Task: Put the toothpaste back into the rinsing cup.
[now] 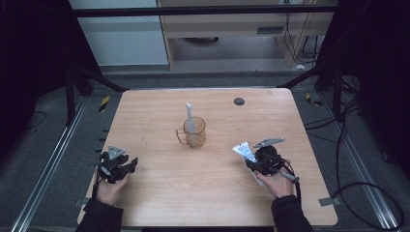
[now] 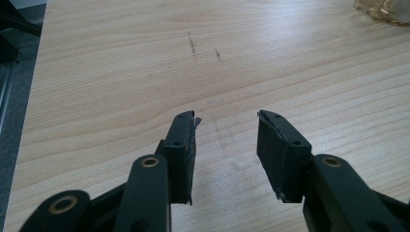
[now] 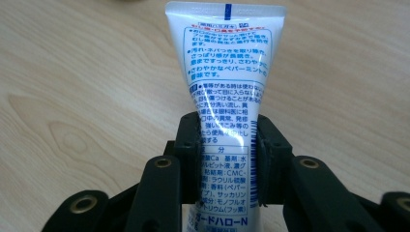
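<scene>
Toothpaste tube [image 3: 226, 92] sits between the right claw [image 3: 227, 154] pads, which press its lower body; its crimped end juts out ahead of the claw. Left claw [image 2: 226, 145] gapes empty over bare counter [image 2: 121, 72]. Ahead stands an amber mug [image 1: 195, 133] holding a toothbrush [image 1: 190, 118]. Risk, I judge: the slick soft tube could squirm loose or pivot under squeezing, or clip the mug.

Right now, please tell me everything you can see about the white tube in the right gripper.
The tube is a soft white plastic squeeze tube with a flat crimped end carrying a short blue mark. Dense blue print and one red line cover the side that shows; its cap is hidden. The right gripper presses on its lower part from both sides, crimped end pointing away from the hand. In the high view it is near the right front of the wooden table, crimped end tilted upward.
</scene>
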The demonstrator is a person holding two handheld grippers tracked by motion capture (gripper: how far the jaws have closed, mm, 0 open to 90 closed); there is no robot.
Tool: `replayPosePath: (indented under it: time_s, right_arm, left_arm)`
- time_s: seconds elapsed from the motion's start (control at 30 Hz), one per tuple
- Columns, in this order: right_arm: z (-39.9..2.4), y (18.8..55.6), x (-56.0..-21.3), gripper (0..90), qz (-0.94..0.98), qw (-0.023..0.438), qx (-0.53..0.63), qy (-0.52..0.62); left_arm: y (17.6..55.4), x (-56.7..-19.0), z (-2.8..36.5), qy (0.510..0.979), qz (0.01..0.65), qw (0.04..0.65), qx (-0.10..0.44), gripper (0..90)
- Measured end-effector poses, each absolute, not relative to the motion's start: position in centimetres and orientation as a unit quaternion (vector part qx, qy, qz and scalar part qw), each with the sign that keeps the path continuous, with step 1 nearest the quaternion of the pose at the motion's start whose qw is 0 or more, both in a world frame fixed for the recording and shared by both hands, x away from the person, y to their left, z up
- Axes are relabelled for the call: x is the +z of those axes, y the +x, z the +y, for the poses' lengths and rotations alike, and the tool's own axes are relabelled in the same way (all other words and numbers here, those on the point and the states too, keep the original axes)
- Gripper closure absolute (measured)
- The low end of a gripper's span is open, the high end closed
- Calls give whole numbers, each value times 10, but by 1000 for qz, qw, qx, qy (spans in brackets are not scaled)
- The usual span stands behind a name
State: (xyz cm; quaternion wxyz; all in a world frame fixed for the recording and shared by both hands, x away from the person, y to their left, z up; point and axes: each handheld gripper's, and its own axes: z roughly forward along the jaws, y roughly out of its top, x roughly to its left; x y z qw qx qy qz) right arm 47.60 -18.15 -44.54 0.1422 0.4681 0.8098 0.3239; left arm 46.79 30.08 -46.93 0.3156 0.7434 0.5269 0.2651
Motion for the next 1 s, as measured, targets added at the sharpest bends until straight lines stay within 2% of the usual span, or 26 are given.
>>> replayPosePath:
  time_s: [0.37, 1.0]
  right_arm:
    - [-178, 475, -429, 682, 758, 194, 412, 467]
    - [-141, 500, -401, 686, 689, 240, 509, 457]
  left_arm:
    - [466, -469, 301, 743, 525, 317, 266, 573]
    - [466, -469, 302, 741, 527, 320, 266, 573]
